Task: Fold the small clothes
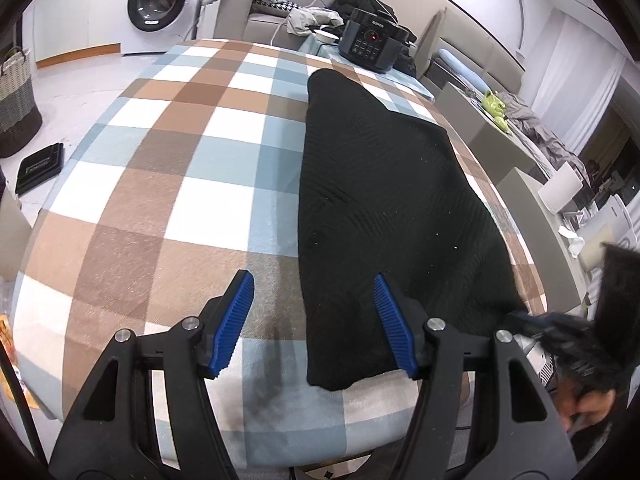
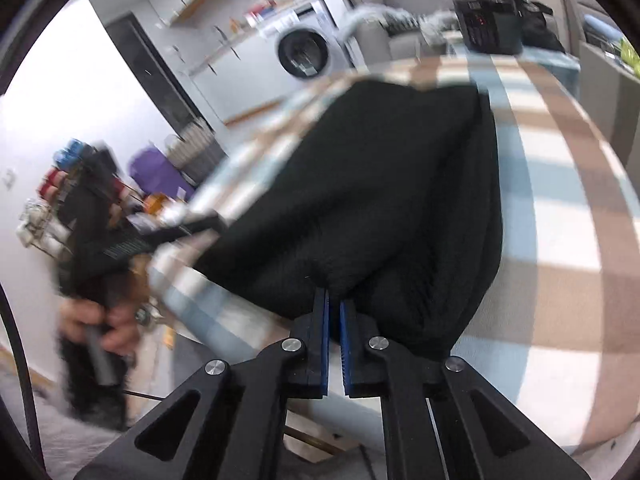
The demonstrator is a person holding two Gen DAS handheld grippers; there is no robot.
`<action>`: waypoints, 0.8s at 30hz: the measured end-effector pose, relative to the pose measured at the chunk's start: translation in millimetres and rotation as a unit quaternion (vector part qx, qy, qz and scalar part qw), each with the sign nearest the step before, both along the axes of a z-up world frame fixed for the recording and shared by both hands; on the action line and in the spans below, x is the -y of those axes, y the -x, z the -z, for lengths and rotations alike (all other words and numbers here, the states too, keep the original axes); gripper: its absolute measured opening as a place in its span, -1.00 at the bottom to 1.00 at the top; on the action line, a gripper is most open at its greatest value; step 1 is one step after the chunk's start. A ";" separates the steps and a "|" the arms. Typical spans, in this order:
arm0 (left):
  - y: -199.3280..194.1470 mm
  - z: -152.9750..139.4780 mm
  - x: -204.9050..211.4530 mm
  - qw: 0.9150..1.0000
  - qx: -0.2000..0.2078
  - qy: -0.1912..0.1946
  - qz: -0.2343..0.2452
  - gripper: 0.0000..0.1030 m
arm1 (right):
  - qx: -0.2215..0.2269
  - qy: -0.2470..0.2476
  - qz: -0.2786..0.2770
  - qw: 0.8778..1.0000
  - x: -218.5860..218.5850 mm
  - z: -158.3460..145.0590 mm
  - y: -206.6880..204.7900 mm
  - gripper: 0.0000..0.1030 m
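Where the left wrist camera looks down, the left gripper [image 1: 314, 320] hangs over the near edge of a table covered in a brown, white and pale-blue checked cloth [image 1: 172, 184], its blue-padded jaws standing apart with nothing clamped between them. A black knitted garment [image 1: 380, 200] lies flat on the cloth to the right of centre, running from the near edge toward the far end; the right-hand pad sits over its near left corner, while the left-hand pad is over bare cloth. At the far end stands a dark electric cooker [image 1: 370, 42], with a washing machine [image 1: 162, 2] against the wall behind and a woven basket [image 1: 16, 100] on the floor at left. From the right wrist camera, which is blurred, the right gripper [image 2: 334, 312] has its jaws drawn nearly together, and its tips pinch the near edge of the black garment, which bunches up just ahead of them. A hand [image 2: 100, 324] holding the other gripper's handle shows at the left.
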State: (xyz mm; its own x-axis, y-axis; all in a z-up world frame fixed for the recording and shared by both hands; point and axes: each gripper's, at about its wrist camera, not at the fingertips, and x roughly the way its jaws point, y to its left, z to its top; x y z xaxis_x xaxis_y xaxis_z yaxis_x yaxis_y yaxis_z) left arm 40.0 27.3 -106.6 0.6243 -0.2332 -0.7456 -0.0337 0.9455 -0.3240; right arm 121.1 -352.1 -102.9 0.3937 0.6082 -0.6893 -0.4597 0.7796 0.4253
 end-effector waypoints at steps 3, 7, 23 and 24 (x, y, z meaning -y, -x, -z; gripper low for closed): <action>5.3 -4.1 0.8 1.000 0.005 -0.002 -0.001 0.15 | 0.004 -0.024 0.014 1.000 20.4 -16.2 1.1 -0.91; 6.9 -3.2 8.4 1.000 0.004 -0.006 0.006 0.15 | -0.055 0.028 0.041 0.997 27.3 18.6 -8.8 -0.91; 13.6 17.3 42.9 0.998 -0.022 -0.029 0.053 0.15 | -0.061 -0.001 0.052 0.997 24.4 30.0 -17.6 -0.44; 14.2 18.1 42.8 0.998 -0.023 -0.030 0.053 0.16 | -0.054 0.011 0.045 0.997 19.3 29.6 -18.1 -0.63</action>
State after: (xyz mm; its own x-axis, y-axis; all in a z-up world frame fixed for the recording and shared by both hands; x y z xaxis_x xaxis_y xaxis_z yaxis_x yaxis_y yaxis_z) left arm 25.8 -15.6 -124.7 0.5631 -0.2501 -0.7876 0.0550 0.9623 -0.2663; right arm 139.2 -371.4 -132.4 0.3698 0.5579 -0.7429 -0.3397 0.8255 0.4508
